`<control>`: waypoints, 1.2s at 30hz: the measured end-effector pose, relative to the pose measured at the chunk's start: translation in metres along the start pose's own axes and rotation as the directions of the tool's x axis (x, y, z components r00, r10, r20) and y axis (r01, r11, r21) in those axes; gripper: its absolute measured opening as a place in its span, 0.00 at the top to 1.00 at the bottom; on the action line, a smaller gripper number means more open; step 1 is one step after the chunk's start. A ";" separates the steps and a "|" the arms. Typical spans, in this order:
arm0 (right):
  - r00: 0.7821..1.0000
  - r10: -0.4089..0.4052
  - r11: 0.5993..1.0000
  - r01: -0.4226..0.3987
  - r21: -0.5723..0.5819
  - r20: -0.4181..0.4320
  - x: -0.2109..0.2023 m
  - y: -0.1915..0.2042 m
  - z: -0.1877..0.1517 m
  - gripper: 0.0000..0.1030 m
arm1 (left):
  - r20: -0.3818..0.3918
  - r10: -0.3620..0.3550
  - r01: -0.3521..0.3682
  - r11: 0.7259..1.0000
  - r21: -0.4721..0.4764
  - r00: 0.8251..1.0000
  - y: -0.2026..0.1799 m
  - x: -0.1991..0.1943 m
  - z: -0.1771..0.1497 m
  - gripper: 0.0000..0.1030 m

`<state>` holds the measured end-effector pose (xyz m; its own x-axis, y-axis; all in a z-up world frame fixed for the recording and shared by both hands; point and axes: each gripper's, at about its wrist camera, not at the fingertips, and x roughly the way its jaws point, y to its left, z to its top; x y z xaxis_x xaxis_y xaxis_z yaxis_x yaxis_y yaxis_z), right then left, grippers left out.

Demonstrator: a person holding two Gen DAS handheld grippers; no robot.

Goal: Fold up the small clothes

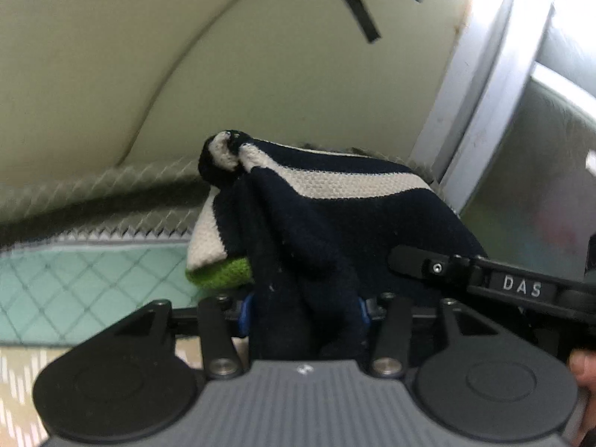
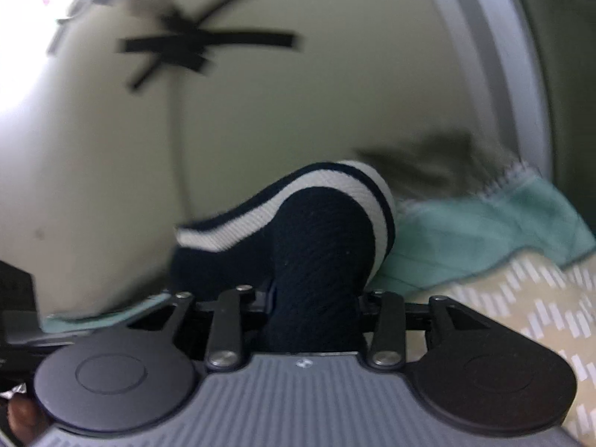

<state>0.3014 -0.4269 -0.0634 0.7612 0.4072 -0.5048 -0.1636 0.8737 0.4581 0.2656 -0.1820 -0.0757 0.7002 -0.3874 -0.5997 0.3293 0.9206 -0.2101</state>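
Both-handed: striped knit garment [image 1: 335,201] mid-air.

One striped knit garment [image 1: 316,201], two grippers, left [image 1: 303,311] and right [image 2: 316,309], one teal quilted mat [image 1: 93,279]

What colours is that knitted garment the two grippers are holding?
The knitted garment is dark navy with cream stripes and a bright green edge, clearest in the left wrist view.
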 end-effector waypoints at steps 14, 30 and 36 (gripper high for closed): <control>0.986 -0.140 0.988 0.145 -0.046 0.094 -0.084 0.018 -0.031 0.31 | 0.140 0.115 -0.129 0.987 0.092 0.983 -0.004 -0.109 -0.076 0.29; 0.978 -0.193 0.976 0.200 -0.088 0.078 -0.169 0.082 -0.162 0.24 | 0.054 0.157 -0.162 0.980 0.117 0.986 -0.013 -0.197 -0.150 0.29; 0.970 -0.223 0.967 0.233 -0.100 0.100 -0.186 0.100 -0.187 0.21 | 0.040 0.177 -0.181 0.974 0.140 0.983 -0.014 -0.209 -0.163 0.29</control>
<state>0.0262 -0.3658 -0.0601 0.8376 0.1732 -0.5181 -0.0440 0.9667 0.2520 0.0115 -0.1057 -0.0729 0.7720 -0.2201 -0.5963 0.2825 0.9592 0.0116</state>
